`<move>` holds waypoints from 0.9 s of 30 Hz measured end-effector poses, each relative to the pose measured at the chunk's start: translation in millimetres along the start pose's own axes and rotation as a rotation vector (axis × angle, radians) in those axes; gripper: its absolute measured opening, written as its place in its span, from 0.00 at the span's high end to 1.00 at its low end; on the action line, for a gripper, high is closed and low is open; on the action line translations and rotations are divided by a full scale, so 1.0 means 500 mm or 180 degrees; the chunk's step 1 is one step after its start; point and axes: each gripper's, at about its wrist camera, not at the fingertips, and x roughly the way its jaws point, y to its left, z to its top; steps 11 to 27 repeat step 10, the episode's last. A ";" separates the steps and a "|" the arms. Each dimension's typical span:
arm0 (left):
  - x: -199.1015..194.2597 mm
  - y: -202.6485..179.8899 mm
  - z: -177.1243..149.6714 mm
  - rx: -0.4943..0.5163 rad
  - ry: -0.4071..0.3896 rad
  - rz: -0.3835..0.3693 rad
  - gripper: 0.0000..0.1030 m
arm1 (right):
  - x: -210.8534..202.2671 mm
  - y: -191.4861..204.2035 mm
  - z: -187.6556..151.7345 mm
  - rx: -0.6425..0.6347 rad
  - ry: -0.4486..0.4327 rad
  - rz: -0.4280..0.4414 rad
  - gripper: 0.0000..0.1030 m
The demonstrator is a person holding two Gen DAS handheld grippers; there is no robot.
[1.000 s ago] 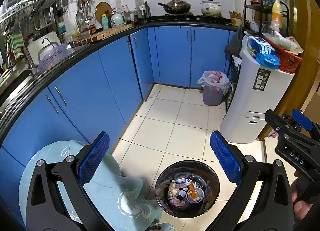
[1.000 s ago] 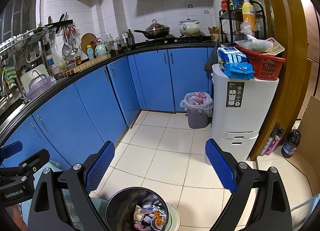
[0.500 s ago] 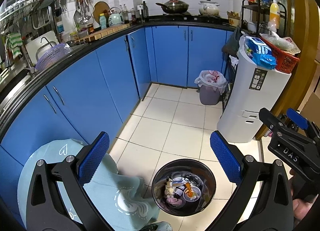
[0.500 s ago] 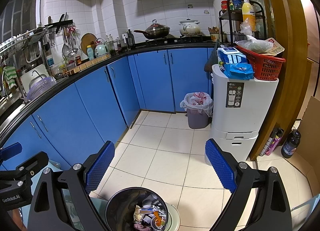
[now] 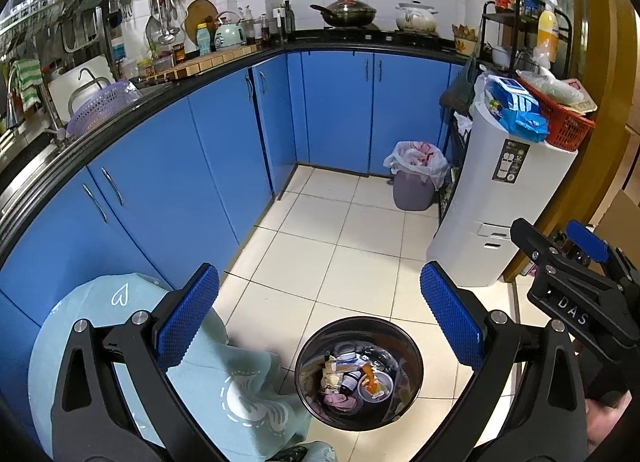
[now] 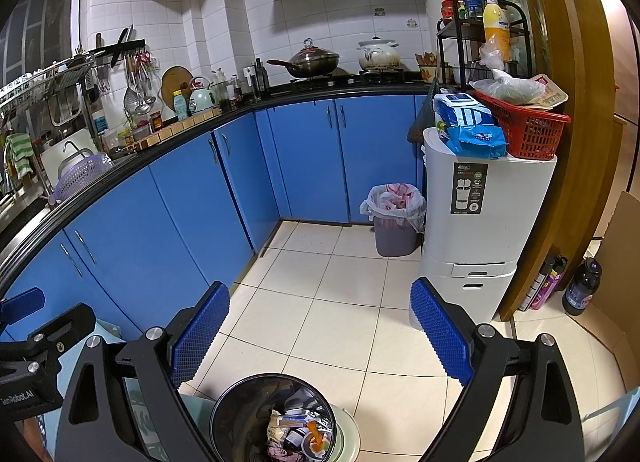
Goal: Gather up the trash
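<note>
Right tool (image 5: 560, 262) marked "DAS"; left (image 6: 24, 346) "GenRobot.AI"

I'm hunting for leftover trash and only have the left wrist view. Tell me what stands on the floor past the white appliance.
Observer: A dark bottle stands upright on the floor near the wooden door frame.
Operator: Name anything beside it.
Observer: Two slim cans, one purple, stand against that frame, between the appliance and the bottle.
Operator: Report the right gripper.
Observer: The right gripper is open, with nothing between its fingers.
</note>
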 end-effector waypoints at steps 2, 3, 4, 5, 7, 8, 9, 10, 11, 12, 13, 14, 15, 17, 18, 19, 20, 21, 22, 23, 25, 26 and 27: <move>-0.001 -0.002 0.001 0.0021 -0.0001 0.0019 0.04 | 0.000 0.000 0.000 -0.0002 -0.0002 -0.0002 0.13; 0.001 -0.003 0.002 0.0029 0.0029 0.0018 0.04 | 0.000 0.002 0.000 -0.0003 -0.0001 -0.0001 0.13; 0.003 -0.004 0.002 0.0039 0.0061 -0.0007 0.04 | 0.000 0.001 0.000 -0.0003 0.0002 -0.0001 0.13; 0.002 -0.005 0.001 0.0047 0.0062 -0.0013 0.04 | 0.002 0.001 -0.002 -0.0001 0.0004 -0.0001 0.13; 0.000 -0.007 0.000 0.0064 0.0030 0.0023 0.04 | 0.003 0.003 -0.004 0.0002 0.0008 0.0003 0.13; -0.001 -0.008 0.000 0.0077 0.0022 0.0022 0.04 | 0.003 0.004 -0.004 0.0002 0.0007 0.0002 0.13; -0.002 -0.008 0.000 0.0082 0.0022 0.0023 0.04 | 0.003 0.004 -0.003 0.0000 0.0005 0.0000 0.13; -0.002 -0.008 -0.001 0.0081 0.0023 0.0027 0.04 | 0.003 0.004 -0.003 0.0000 0.0005 -0.0001 0.13; -0.002 -0.008 -0.001 0.0081 0.0023 0.0027 0.04 | 0.003 0.004 -0.003 0.0000 0.0005 -0.0001 0.13; -0.002 -0.008 -0.001 0.0081 0.0023 0.0027 0.04 | 0.003 0.004 -0.003 0.0000 0.0005 -0.0001 0.13; -0.002 -0.008 -0.001 0.0081 0.0023 0.0027 0.04 | 0.003 0.004 -0.003 0.0000 0.0005 -0.0001 0.13; -0.002 -0.008 -0.001 0.0081 0.0023 0.0027 0.04 | 0.003 0.004 -0.003 0.0000 0.0005 -0.0001 0.13; -0.002 -0.008 -0.001 0.0081 0.0023 0.0027 0.04 | 0.003 0.004 -0.003 0.0000 0.0005 -0.0001 0.13; -0.002 -0.008 -0.001 0.0081 0.0023 0.0027 0.04 | 0.003 0.004 -0.003 0.0000 0.0005 -0.0001 0.13; -0.002 -0.008 -0.001 0.0081 0.0023 0.0027 0.04 | 0.003 0.004 -0.003 0.0000 0.0005 -0.0001 0.13; -0.002 -0.008 -0.001 0.0081 0.0023 0.0027 0.04 | 0.003 0.004 -0.003 0.0000 0.0005 -0.0001 0.13; -0.002 -0.008 -0.001 0.0081 0.0023 0.0027 0.04 | 0.003 0.004 -0.003 0.0000 0.0005 -0.0001 0.13; -0.002 -0.008 -0.001 0.0081 0.0023 0.0027 0.04 | 0.003 0.004 -0.003 0.0000 0.0005 -0.0001 0.13; -0.002 -0.008 -0.001 0.0081 0.0023 0.0027 0.04 | 0.003 0.004 -0.003 0.0000 0.0005 -0.0001 0.13; -0.002 -0.008 -0.001 0.0081 0.0023 0.0027 0.04 | 0.003 0.004 -0.003 0.0000 0.0005 -0.0001 0.13; -0.002 -0.008 -0.001 0.0081 0.0023 0.0027 0.04 | 0.003 0.004 -0.003 0.0000 0.0005 -0.0001 0.13; -0.002 -0.008 -0.001 0.0081 0.0023 0.0027 0.04 | 0.003 0.004 -0.003 0.0000 0.0005 -0.0001 0.13; -0.002 -0.008 -0.001 0.0081 0.0023 0.0027 0.04 | 0.003 0.004 -0.003 0.0000 0.0005 -0.0001 0.13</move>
